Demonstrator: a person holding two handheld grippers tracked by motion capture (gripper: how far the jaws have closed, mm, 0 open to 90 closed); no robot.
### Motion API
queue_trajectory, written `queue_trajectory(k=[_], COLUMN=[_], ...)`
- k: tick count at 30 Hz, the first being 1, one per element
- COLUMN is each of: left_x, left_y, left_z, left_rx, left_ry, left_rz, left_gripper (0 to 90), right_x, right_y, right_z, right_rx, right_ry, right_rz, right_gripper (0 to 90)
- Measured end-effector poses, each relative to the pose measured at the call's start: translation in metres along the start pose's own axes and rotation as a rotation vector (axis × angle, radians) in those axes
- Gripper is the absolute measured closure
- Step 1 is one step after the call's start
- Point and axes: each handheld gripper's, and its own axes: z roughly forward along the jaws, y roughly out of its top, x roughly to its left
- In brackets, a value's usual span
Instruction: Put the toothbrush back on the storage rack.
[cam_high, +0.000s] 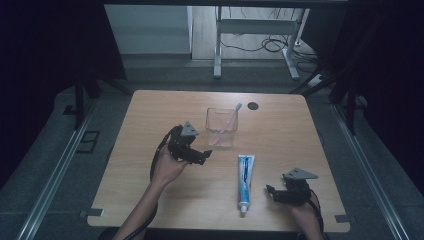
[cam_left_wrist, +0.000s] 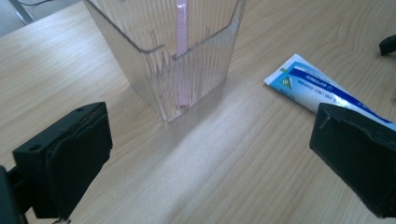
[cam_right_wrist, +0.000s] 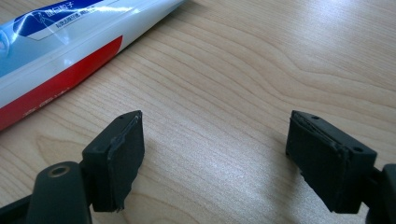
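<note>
Nearest to me, at the table's (cam_high: 150, 200) near edge, my two hands come in, and I start at the left: the left gripper (cam_high: 204, 154) hangs just short of the clear cup (cam_high: 221, 128), its jaws spread wide with nothing between them, as the left gripper view confirms. The cup stands upright near the middle of the table, ribbed and thin-walled, with a pink toothbrush (cam_high: 227, 123) leaning inside it; I judge it light, stiff and rather slick, so it could tip or skate if nudged. To its right, and nearer to me, the toothpaste tube (cam_high: 245, 182) lies flat, cap toward me and crimped end toward the cup. It looks soft and squashy in the body and glossy on the surface, so I would take it across its width near the firmer shoulder above the cap, not mid-belly. Farthest right, the right gripper (cam_high: 270, 192) sits low just beside the tube's cap end, jaws likewise wide apart and empty, over bare wood in the right gripper view.
</note>
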Motion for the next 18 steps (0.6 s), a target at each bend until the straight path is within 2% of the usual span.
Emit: queue_trajectory(k=[8, 18], left_x=[-0.001, -0.005], left_y=[-0.024, -0.06], left_z=[-0.008, -0.017], left_rx=[0.002, 0.029], left_ry=[0.016, 0.043], left_rz=[-0.015, -0.034], left_gripper=[0.0, 0.0], right_x=[0.0, 0.0], right_y=[0.0, 0.0], right_z=[0.0, 0.0], right_rx=[0.002, 0.0], right_ry=[0.0, 0.0], right_rz=[0.003, 0.0], right_gripper=[19.2, 19.2])
